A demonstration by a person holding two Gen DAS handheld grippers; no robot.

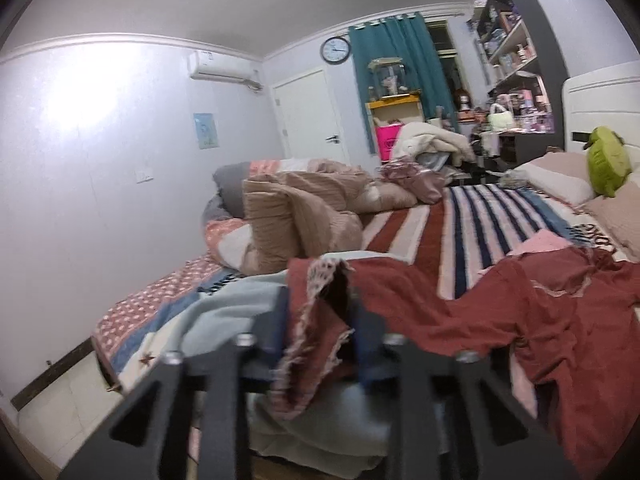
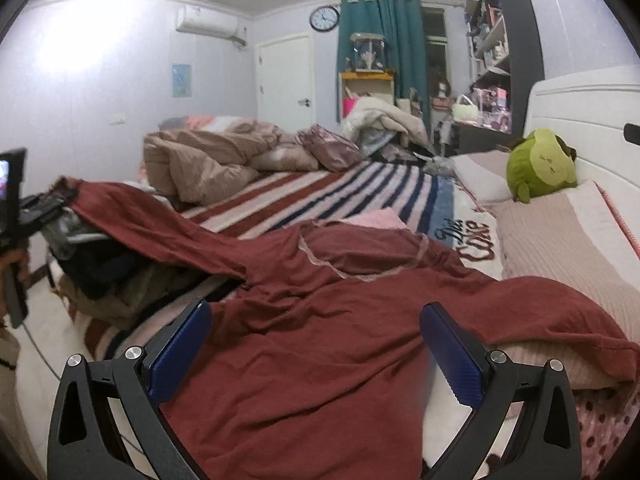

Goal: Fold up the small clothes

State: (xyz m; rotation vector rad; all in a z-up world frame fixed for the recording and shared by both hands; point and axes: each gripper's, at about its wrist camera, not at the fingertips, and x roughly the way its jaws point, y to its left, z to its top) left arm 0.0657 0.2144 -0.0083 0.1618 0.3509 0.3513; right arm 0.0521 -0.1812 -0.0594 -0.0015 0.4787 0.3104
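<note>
The dark red long-sleeved cotton top with pale stitched seams [image 2: 320,340] lies spread across the lower half of the right wrist view, inside out by the look of its seams, on the bed with the red, white and navy striped blanket [image 2: 320,196]. One sleeve runs up to the left of that frame, where the left gripper [image 1: 338,320] has its blue-padded fingers pressed together on the cuff — in the left wrist view the frayed pale hem bunches between them at lower centre. The right gripper [image 2: 316,344] hovers over the body of the top with its fingers spread wide, nothing between them.

The step in hand looks like folding the sleeve in across the body. To do it well, I would keep the cuff pinch firm and carry the sleeve in a low arc toward the middle, holding it taut enough to fall flat. The right gripper could pin the shoulder so the body does not drag.

Room is mixed. The striped blanket in mid-frame is open, but a heap of dark and grey clothes [image 2: 104,264] sits under the sleeve at left, close to the bed's edge. The top's right side drapes over a pink ribbed pillow [image 2: 560,232], so that side will not lie level. The green plush toy [image 2: 540,164] at upper right stands well apart.
</note>
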